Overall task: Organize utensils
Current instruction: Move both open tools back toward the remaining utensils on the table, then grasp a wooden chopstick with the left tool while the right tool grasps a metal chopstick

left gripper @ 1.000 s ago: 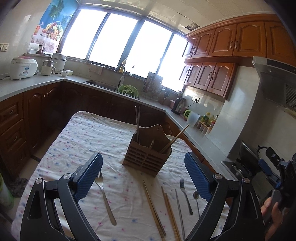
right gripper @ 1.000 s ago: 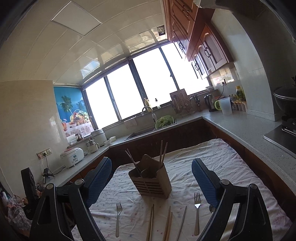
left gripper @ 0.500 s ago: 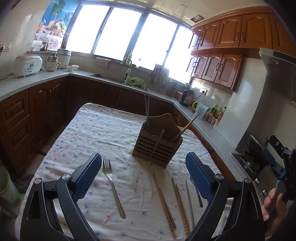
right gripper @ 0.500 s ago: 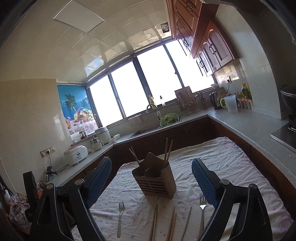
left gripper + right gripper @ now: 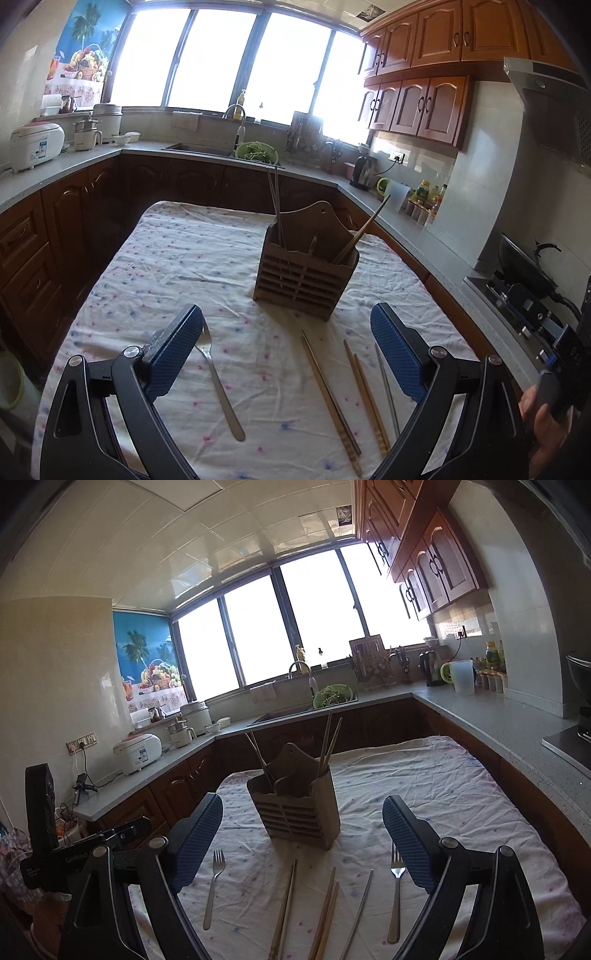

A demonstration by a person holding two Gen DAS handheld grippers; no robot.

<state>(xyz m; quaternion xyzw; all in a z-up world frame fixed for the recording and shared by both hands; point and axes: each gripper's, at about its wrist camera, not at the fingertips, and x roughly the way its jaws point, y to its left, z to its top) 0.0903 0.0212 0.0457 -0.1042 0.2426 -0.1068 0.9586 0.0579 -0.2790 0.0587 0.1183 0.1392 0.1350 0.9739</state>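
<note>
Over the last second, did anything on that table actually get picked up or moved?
No. Only the two handheld tools drifted a little: the left gripper swung slightly rightward, the right gripper barely shifted. Both jaws stayed open and empty. The forks, chopsticks and wooden holder stayed put.

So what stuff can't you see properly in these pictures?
- Holder, both views: its slatted walls hide the lower ends of the chopsticks and whatever else sits inside.
- Left fork, left wrist view: the blue finger covers its prongs.
- Loose chopsticks, right wrist view: near ends cut off by the bottom edge.
- Right fork, right wrist view: partly behind the blue finger.
</note>
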